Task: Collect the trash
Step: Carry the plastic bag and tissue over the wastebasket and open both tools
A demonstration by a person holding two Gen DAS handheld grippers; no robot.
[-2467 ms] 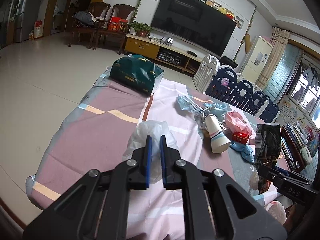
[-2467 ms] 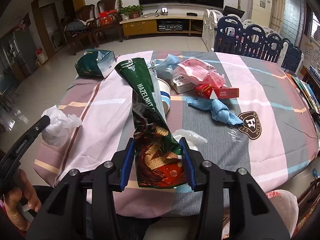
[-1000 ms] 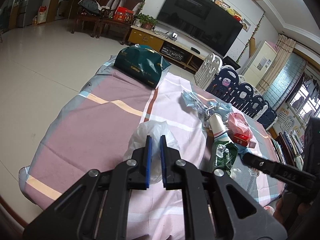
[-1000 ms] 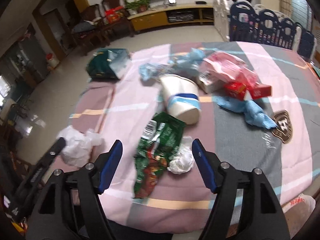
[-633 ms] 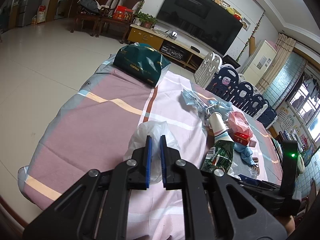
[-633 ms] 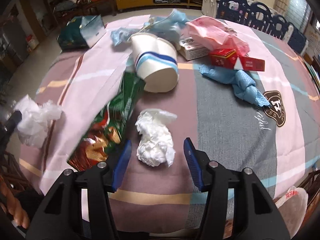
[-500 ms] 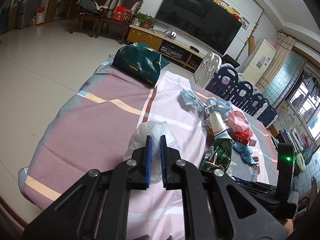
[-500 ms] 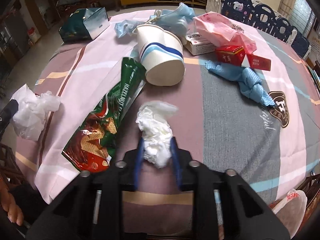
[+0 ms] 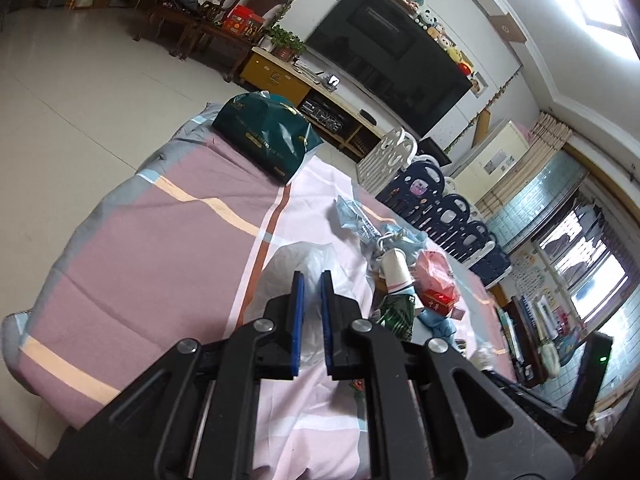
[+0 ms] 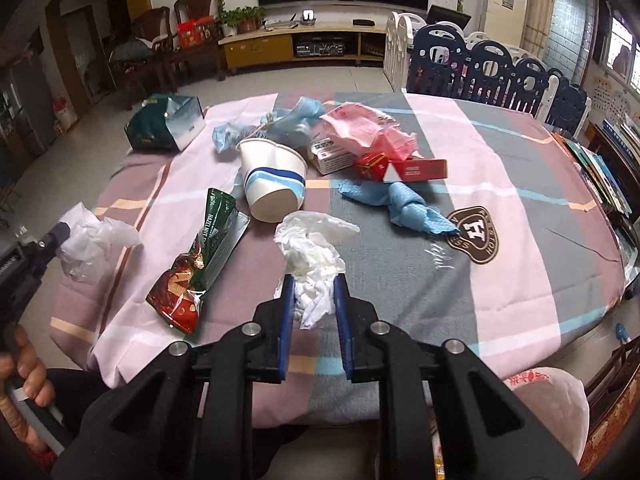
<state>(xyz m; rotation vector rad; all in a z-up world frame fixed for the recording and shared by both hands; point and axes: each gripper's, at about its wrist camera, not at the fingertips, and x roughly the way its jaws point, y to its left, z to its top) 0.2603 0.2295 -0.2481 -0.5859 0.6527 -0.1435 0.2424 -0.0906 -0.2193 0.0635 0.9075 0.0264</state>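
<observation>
My right gripper (image 10: pixel 313 284) is shut on a crumpled white tissue wad (image 10: pixel 310 248), which sticks up from between the blue pads just above the striped tablecloth (image 10: pixel 520 264). To its left a green and red wafer wrapper (image 10: pixel 200 256) lies flat. At the table's left edge my left gripper (image 10: pixel 60 236) is shut on a clear plastic bag (image 10: pixel 94 240). In the left wrist view the left gripper (image 9: pixel 311 280) has that bag (image 9: pixel 298 254) bunched behind and between its nearly touching pads.
A tipped paper cup (image 10: pixel 272 184), a blue cloth (image 10: pixel 400 204), a red box (image 10: pixel 404 168), a pink bag (image 10: pixel 368 128) and blue wrappers crowd the table's middle. A green tissue pack (image 10: pixel 164 124) sits far left. Play-fence panels (image 10: pixel 500 68) stand behind. A hand (image 10: pixel 24 364) holds the left tool.
The right gripper's wide jaws came down around the tissue wad and shut on it, then drew it back a little. The left gripper kept its grip and rolled slightly.
</observation>
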